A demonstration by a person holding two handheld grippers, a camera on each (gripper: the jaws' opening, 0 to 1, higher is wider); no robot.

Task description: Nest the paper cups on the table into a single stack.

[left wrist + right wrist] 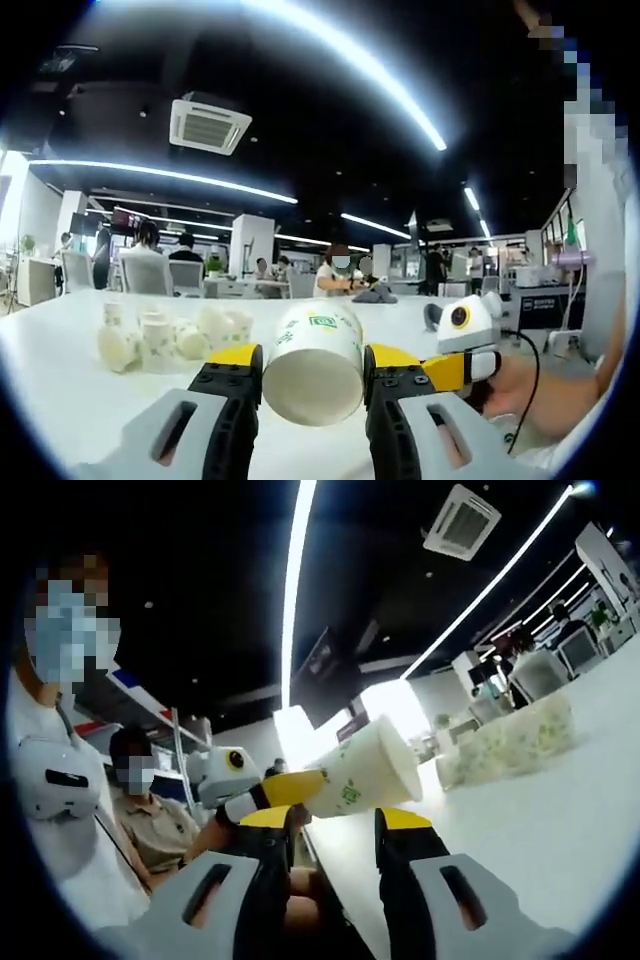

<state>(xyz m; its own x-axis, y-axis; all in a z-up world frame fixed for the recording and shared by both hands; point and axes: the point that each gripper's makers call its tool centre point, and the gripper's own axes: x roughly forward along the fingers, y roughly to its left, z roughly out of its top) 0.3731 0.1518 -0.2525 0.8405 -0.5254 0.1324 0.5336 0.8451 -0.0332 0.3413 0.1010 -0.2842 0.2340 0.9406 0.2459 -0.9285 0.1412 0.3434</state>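
1. A white paper cup (315,362) with a green printed mark lies on its side between the left gripper (314,385) fingers, its base toward the camera and its open mouth pointing away. The two yellow-tipped fingers (235,368) press against its sides, closed onto the cup.
2. In the right gripper view the same cup (362,769) shows held up above the white surface (540,830), tilted, its open mouth toward the upper right, with the left gripper's (282,801) yellow tips clamped on its lower part.
3. The right gripper (338,835) has its fingers (405,840) spread apart with nothing between them; the held cup sits just beyond and above their tips.
4. A cluster of loose paper cups (170,335) stands and lies on the surface (60,390) to the left of the held cup, well apart from it. In the right gripper view a blurred pale pile of cups (510,742) lies further along the surface.
5. The right gripper (465,345) comes into the left gripper view from the right, held in a person's hand (525,385) with a black cable trailing.
6. Behind are office desks, seated people, and long ceiling light strips (360,70) with an air-conditioning vent (208,125).
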